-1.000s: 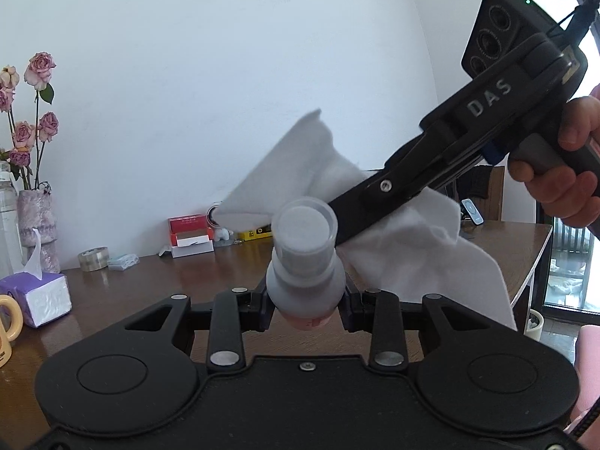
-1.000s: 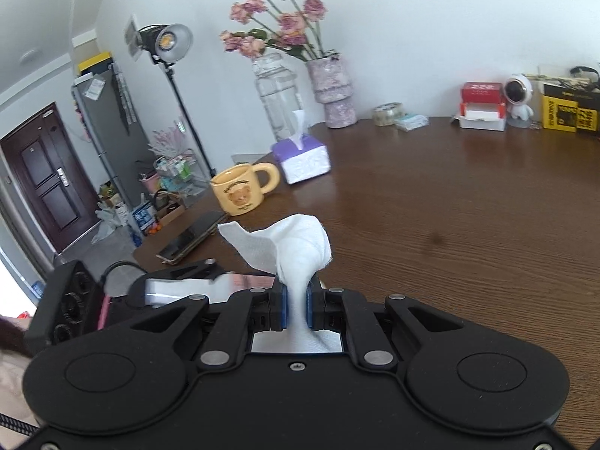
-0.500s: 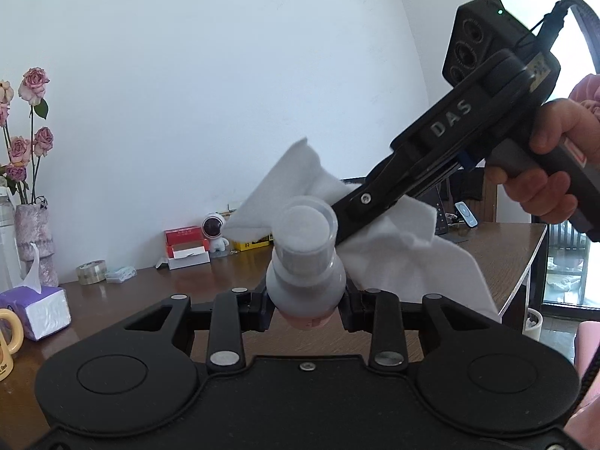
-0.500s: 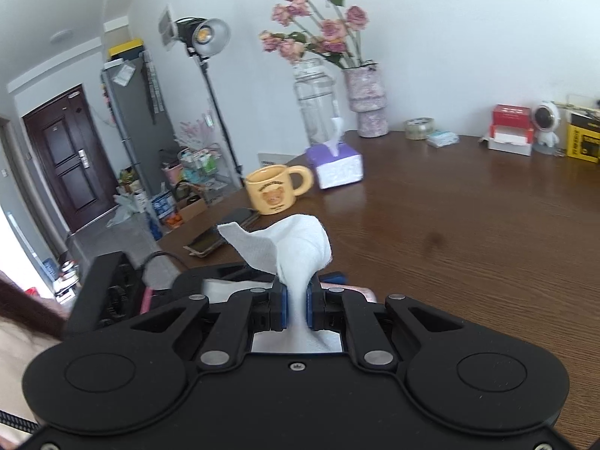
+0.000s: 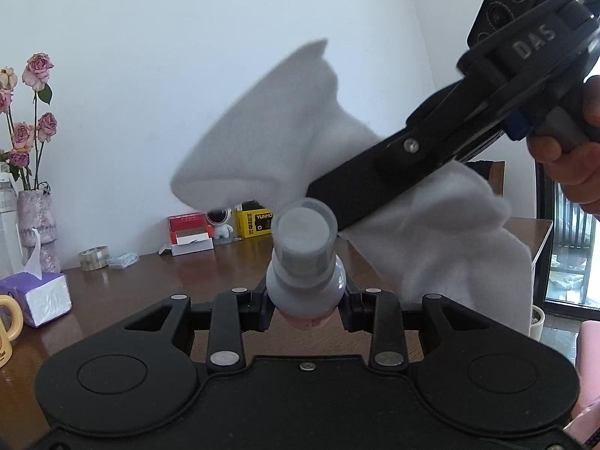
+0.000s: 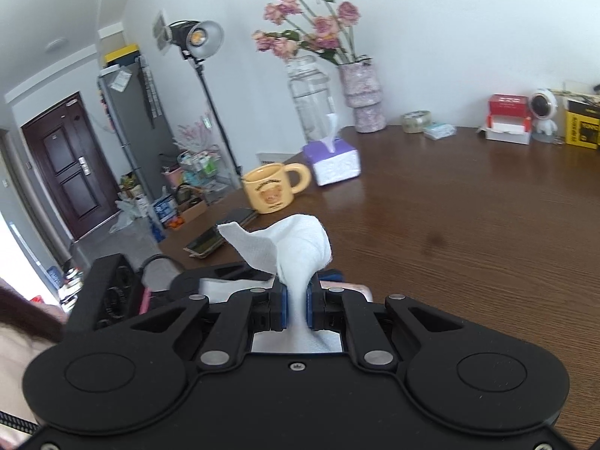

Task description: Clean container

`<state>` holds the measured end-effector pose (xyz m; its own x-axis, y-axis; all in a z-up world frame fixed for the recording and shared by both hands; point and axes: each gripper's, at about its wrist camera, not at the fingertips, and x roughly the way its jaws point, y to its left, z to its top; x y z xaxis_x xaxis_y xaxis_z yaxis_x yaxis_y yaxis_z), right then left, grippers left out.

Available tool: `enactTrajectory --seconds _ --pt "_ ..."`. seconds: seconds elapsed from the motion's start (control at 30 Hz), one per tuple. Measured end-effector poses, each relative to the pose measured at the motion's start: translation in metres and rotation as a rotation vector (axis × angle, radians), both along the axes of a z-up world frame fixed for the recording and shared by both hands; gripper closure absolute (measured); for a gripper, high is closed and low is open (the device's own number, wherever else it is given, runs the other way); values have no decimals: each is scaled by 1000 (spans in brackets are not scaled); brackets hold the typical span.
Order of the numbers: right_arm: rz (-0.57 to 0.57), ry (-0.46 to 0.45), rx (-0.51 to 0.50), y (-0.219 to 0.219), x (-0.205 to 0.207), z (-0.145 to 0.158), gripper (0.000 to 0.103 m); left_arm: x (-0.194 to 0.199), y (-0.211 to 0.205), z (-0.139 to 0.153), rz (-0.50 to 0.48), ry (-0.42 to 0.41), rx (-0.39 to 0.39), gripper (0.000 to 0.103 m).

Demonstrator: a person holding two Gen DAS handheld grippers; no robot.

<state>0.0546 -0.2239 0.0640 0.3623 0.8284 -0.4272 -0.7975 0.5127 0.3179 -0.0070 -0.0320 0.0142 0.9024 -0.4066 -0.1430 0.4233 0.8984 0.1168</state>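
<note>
Left wrist view, table point(image 5: 123, 285): dark brown wood; along the far wall, left to right, stand a vase of pink roses point(image 5: 35, 221), a purple tissue box point(image 5: 35, 300), a roll of tape point(image 5: 93, 258), a red-and-white box point(image 5: 189, 233), a small white figurine point(image 5: 221, 223) and a yellow box point(image 5: 257, 222).
Left gripper point(image 5: 305, 300): jaws closed partway on the container, one against each flank of its rounded body.
Container point(image 5: 304, 262): small white bottle with a clear cylindrical cap, held between the left jaws; the cap points forward and upward, away from the camera, clear of the table.
Cloth point(image 5: 285, 138): white, blurred; it billows behind and to the right of the container's cap, and its lower folds hang down at the right.
Right gripper point(image 5: 326, 202): enters from the upper right, marked "DAS", its tip lying just beside the container's cap with the cloth around it; whether tip and cap touch cannot be told.
Hand point(image 5: 577, 153): wraps the right gripper's handle at the right edge.
Right wrist view, jaws: nearly closed, blue pads point(image 6: 283, 307) pinching a narrow neck of the cloth, which bunches into a rounded wad beyond them.
Yellow mug point(image 6: 272, 187): stands on the table beyond the wad, beside the tissue box.
Container in the right wrist view: hidden under the cloth and the left gripper's body.
</note>
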Motion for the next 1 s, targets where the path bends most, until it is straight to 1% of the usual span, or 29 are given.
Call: enactTrajectory --seconds 0.2,0.33,0.43,0.6,0.73,0.83,0.87,0.9,1.0 --pt "72 -3 61 6 -15 7 94 -3 1 1 -2 -10 0 70" --pt "19 16 50 1 1 2 94 -7 2 2 -16 -19 -6 70" --pt "-34 49 47 -5 20 -7 94 -9 3 3 -20 -26 -11 70" --pt "-83 94 43 -11 42 -22 94 -10 8 5 -33 -14 -38 70" --pt "-107 114 44 -15 52 -33 94 -10 15 10 -56 1 -88 70" --pt "-134 127 43 -18 58 -41 94 -8 23 17 -74 21 -143 70" --pt "-147 128 38 -19 60 -44 94 -4 28 21 -76 38 -171 70" --pt "-158 114 31 -18 59 -46 94 -1 33 25 -78 55 -200 70" --pt "-168 -14 4 -5 40 -48 94 14 44 36 -86 118 -289 70"
